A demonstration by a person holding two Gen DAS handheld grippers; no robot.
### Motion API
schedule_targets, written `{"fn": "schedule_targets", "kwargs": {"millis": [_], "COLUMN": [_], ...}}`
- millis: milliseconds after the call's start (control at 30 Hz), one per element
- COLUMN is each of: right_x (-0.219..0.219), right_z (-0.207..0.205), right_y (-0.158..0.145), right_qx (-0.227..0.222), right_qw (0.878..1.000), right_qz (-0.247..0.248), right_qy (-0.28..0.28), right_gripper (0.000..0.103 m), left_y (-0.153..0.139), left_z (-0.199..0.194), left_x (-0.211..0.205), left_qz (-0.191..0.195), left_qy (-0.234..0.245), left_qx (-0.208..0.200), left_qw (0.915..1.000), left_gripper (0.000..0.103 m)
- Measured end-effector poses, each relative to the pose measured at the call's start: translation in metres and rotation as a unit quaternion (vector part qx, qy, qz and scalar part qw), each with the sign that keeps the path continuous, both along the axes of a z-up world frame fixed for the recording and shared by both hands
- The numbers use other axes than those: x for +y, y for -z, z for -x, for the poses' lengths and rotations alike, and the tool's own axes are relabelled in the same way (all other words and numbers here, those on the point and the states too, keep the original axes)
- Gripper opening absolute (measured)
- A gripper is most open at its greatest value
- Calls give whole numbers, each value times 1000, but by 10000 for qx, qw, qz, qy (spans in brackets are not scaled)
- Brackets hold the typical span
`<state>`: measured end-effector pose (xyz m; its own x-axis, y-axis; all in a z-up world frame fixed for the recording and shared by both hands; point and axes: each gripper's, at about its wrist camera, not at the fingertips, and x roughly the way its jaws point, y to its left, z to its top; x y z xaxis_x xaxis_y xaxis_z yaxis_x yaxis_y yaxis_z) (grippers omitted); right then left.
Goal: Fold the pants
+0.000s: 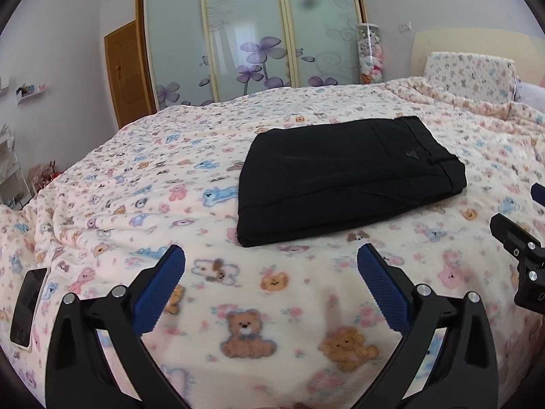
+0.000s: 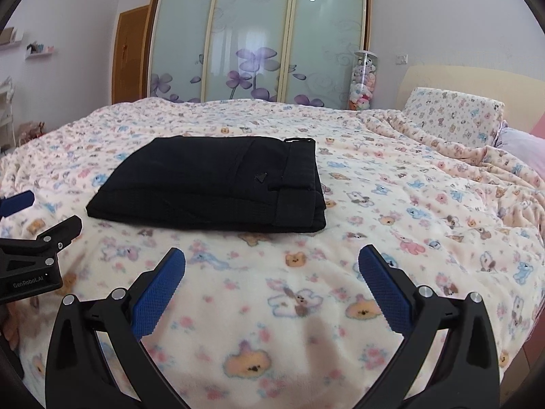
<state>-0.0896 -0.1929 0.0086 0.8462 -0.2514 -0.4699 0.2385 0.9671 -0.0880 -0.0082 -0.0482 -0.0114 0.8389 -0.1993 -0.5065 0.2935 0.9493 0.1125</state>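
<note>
Black pants (image 1: 344, 177) lie folded into a compact rectangle on the bear-print blanket (image 1: 136, 211), waistband toward the right. The right wrist view shows the same pants (image 2: 218, 187) ahead and left of centre. My left gripper (image 1: 270, 262) hovers open over the blanket, short of the pants' near edge, with nothing between its blue pads (image 1: 160, 289). In its own view my right gripper (image 2: 271, 262) is open too and holds nothing, a little back from the pants. Each gripper shows at the edge of the other's view: the right one (image 1: 521, 245), the left one (image 2: 34, 238).
A dark phone (image 1: 29, 306) lies on the blanket at the left edge. A pillow (image 2: 453, 119) and rumpled bedding sit at the headboard to the right. Sliding wardrobe doors (image 2: 259, 37) and a tube of plush toys (image 2: 362, 81) stand behind the bed.
</note>
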Motion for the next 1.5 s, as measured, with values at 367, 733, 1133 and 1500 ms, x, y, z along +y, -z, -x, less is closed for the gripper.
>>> {"fn": "schedule_targets", "kwargs": {"millis": [367,733,1133,1500], "right_x": [-8,-5,-4,-3], "right_z": [0,-3,-4,-5], "right_y": [0,-1,0,1], "right_qx": [-10,-40,-3,21], "right_qw": [9999,9999,9998,9998], "right_qz": [-94,-164,-178,-181], "right_qy": [69,-25,-20,-49], "right_gripper": [102,102,102,102], "left_y": [3,3,3,3], "left_z": [-2,-5,-4,-3], "left_x": [-5,3,0,-2], "left_qz": [-68,128,38,111], "left_qy": [2,-176,-116,-80], "left_qx": [29,158,108,123], "left_qw": [10000,9996,9999,9998], "left_gripper": [101,101,101,101]}}
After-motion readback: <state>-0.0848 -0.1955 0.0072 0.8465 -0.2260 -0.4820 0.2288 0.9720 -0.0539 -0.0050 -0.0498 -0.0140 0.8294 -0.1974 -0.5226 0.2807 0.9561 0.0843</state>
